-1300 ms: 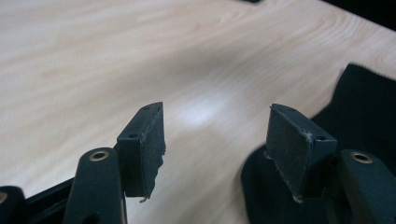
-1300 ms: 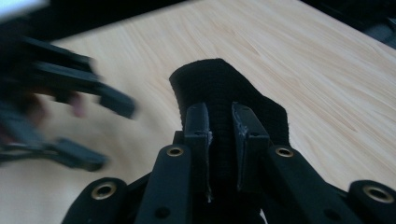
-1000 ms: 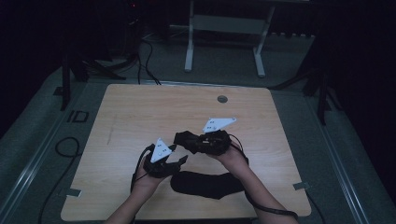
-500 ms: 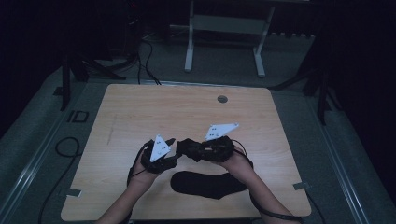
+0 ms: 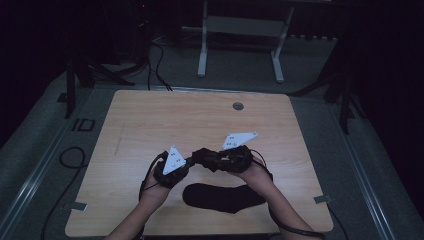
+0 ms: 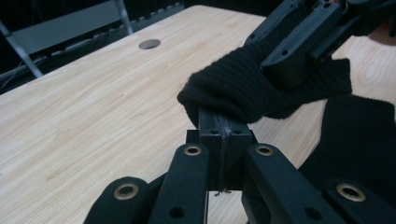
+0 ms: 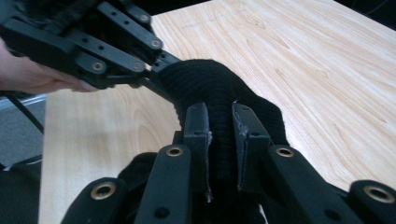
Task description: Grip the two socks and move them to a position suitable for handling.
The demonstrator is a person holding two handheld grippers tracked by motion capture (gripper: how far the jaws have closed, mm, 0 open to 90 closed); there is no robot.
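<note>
A small black knitted sock (image 5: 200,156) hangs bunched above the table between my two grippers. My right gripper (image 5: 206,158) is shut on it, and in the right gripper view knit cloth (image 7: 205,84) fills the gap between its jaws (image 7: 219,116). My left gripper (image 5: 192,161) has just been closing. In the left gripper view its jaws (image 6: 222,119) stand pressed together, with the sock's edge (image 6: 243,88) pinched at their tips. A second black sock (image 5: 222,197) lies flat on the table below both hands.
The light wooden table (image 5: 150,125) has a round cable hole (image 5: 238,106) near its far edge. Cables trail off the left side. A metal stand (image 5: 240,30) is on the floor beyond the table.
My left gripper's jaws have come together on the edge of the hanging sock. The right gripper has sunk slightly toward the left one, still gripping the sock.
</note>
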